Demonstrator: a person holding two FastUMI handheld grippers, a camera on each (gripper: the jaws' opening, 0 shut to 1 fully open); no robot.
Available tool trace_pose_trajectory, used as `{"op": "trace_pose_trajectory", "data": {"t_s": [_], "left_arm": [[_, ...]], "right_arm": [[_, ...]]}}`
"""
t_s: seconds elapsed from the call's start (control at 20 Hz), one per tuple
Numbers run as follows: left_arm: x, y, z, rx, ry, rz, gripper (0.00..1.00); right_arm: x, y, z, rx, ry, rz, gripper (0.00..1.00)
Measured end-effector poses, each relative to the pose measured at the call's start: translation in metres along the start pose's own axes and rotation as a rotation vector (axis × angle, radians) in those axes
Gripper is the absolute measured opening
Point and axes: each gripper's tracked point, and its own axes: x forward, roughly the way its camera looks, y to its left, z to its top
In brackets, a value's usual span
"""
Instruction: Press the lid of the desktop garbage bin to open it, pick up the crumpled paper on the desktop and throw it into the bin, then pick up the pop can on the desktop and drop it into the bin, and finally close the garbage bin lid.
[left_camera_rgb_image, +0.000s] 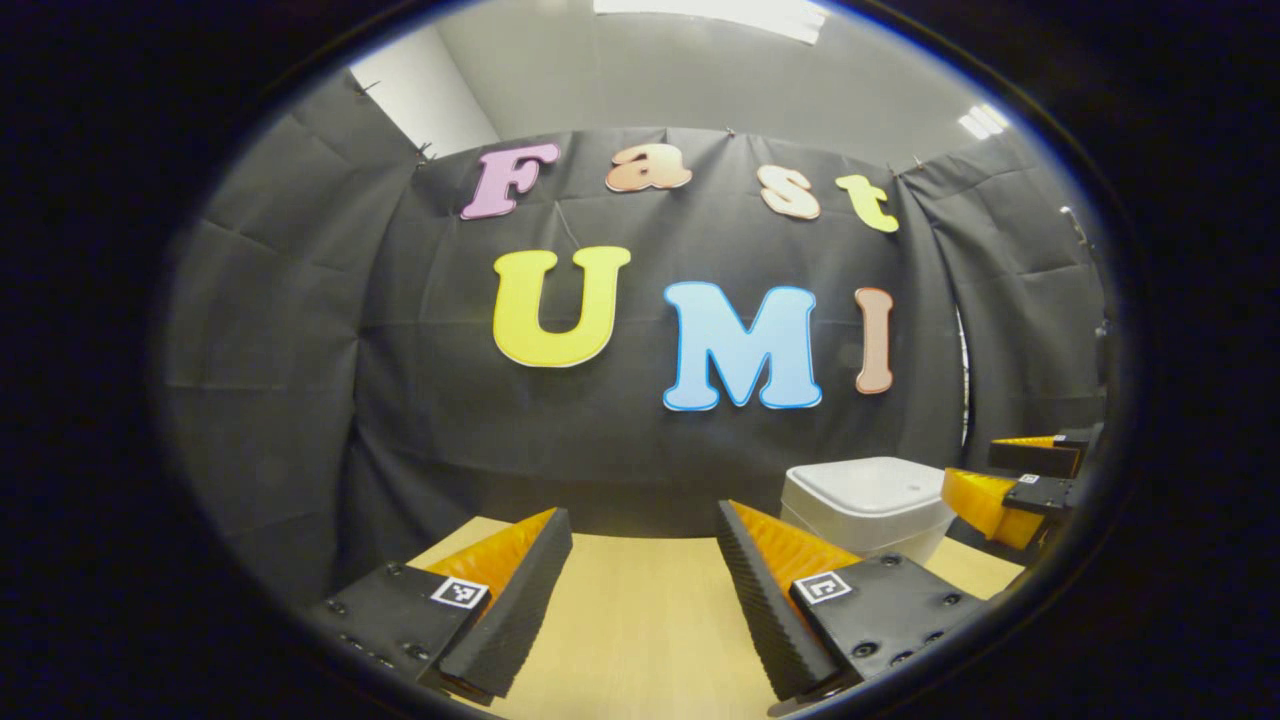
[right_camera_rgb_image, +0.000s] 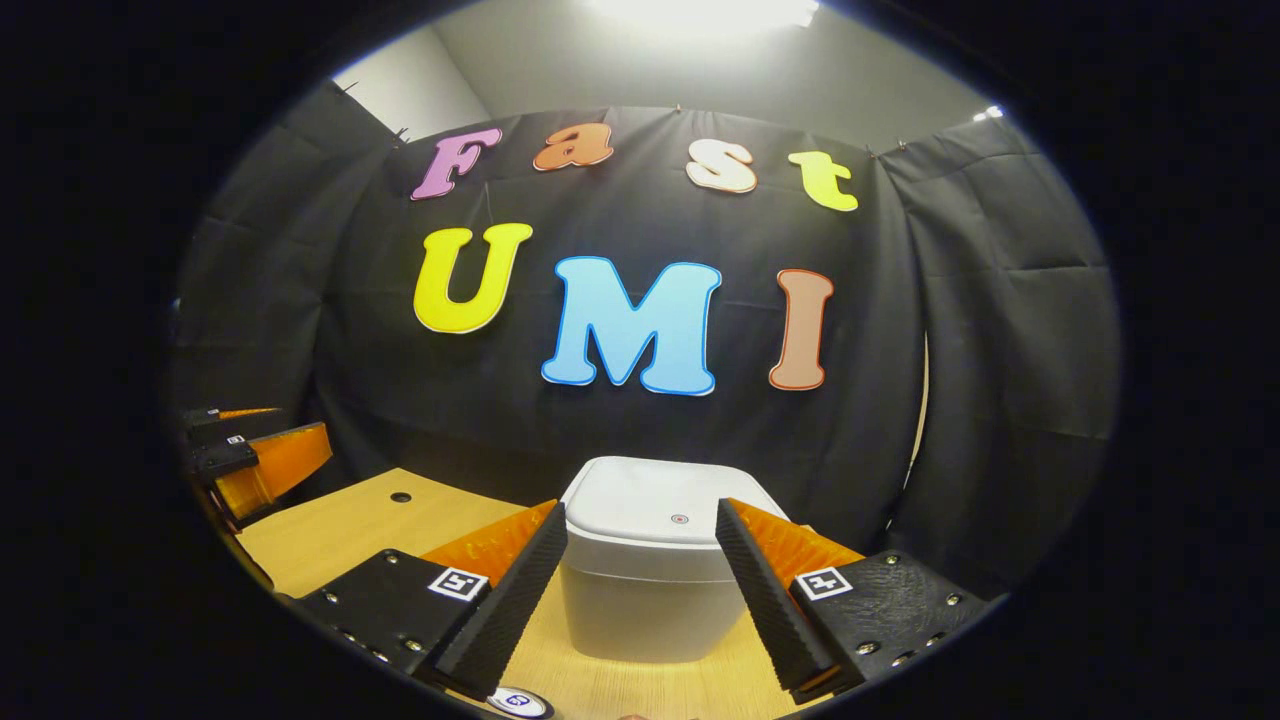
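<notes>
The white garbage bin (right_camera_rgb_image: 645, 575) stands on the wooden desk straight ahead of my right gripper (right_camera_rgb_image: 640, 560), lid down, a small round mark on the lid's front. That gripper is open, its fingers held short of the bin and level with its upper part. In the left gripper view the bin (left_camera_rgb_image: 868, 502) sits at the right, lid shut. My left gripper (left_camera_rgb_image: 645, 570) hangs open over bare desk with nothing between its fingers. The right gripper (left_camera_rgb_image: 1015, 480) shows beside the bin at the far right. The left gripper (right_camera_rgb_image: 250, 455) shows at the left edge of the right gripper view.
The light wooden desk (right_camera_rgb_image: 350, 530) runs back to the black cloth wall; a small round hole (right_camera_rgb_image: 401, 497) lies in its top at the left. A small round object (right_camera_rgb_image: 520, 702) peeks in at the bottom edge, below my right gripper.
</notes>
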Motion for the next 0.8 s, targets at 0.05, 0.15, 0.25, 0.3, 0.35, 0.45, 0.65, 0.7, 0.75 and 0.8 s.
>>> {"op": "trace_pose_trajectory", "data": {"t_s": [0.05, 0.15, 0.25, 0.3, 0.35, 0.45, 0.65, 0.7, 0.75, 0.8], "left_arm": [[0.0, 0.001, -0.001, 0.001, 0.006, 0.002, 0.96], [-0.001, 0.004, -0.002, -0.007, 0.017, 0.01, 0.96], [-0.001, 0.007, -0.003, -0.018, 0.026, 0.019, 0.96], [-0.001, 0.008, -0.004, -0.024, 0.029, 0.023, 0.94], [-0.001, 0.008, -0.003, -0.027, 0.031, 0.025, 0.94], [-0.001, 0.009, -0.005, -0.032, 0.035, 0.023, 0.95], [-0.002, 0.009, -0.012, -0.027, 0.039, 0.015, 0.96], [-0.001, 0.007, -0.011, -0.026, 0.04, 0.012, 0.96], [0.0, 0.006, -0.011, -0.025, 0.043, 0.01, 0.96], [0.001, 0.005, -0.009, -0.028, 0.042, 0.007, 0.96]], "right_arm": [[0.001, 0.0, 0.0, -0.001, 0.001, -0.002, 0.96], [-0.001, 0.003, -0.001, -0.006, 0.001, 0.001, 0.96], [-0.001, 0.005, -0.001, -0.014, 0.001, 0.007, 0.96], [-0.001, 0.005, 0.0, -0.019, 0.001, 0.009, 0.96], [-0.001, 0.005, -0.001, -0.021, 0.003, 0.011, 0.96], [0.0, 0.004, -0.003, -0.025, 0.008, 0.008, 0.96], [0.003, 0.001, -0.007, -0.031, 0.02, -0.005, 0.7], [0.003, 0.002, -0.007, -0.03, 0.021, -0.003, 0.61], [0.003, 0.004, -0.009, -0.027, 0.026, 0.004, 0.59], [0.001, 0.004, -0.01, -0.028, 0.032, 0.005, 0.57]]}}
